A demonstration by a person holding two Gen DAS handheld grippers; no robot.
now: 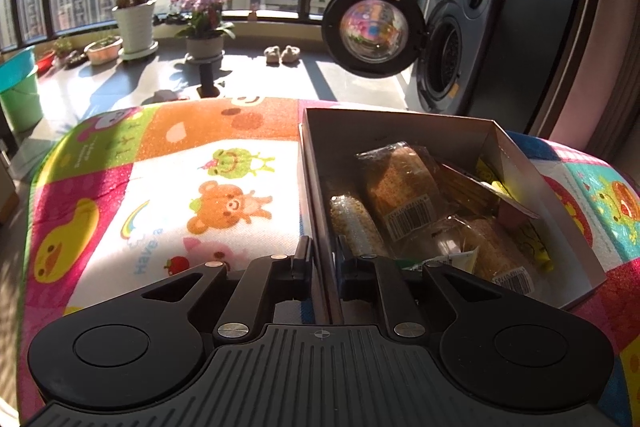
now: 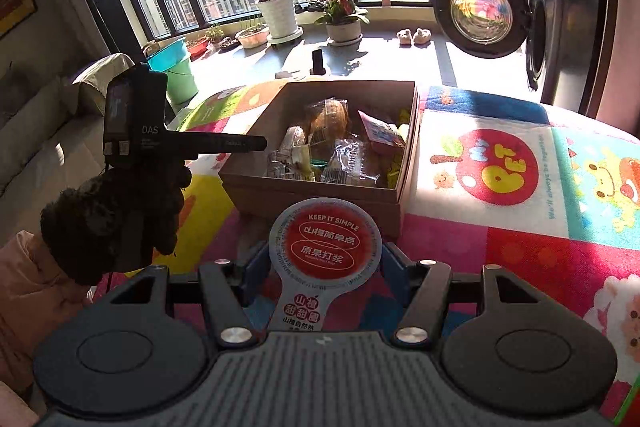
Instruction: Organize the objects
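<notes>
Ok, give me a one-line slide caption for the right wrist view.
Right tool holds a round red snack packet before the open cardboard box of wrapped snacks on the cartoon play mat.

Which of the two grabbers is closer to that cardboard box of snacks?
Left. The left gripper is clamped on the cardboard box wall. The right gripper hangs short of its near side, holding a round red snack packet.

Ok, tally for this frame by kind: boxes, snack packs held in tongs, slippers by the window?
cardboard box: 1
round snack pack in the right tongs: 1
slippers: 2
Total: 4
</notes>
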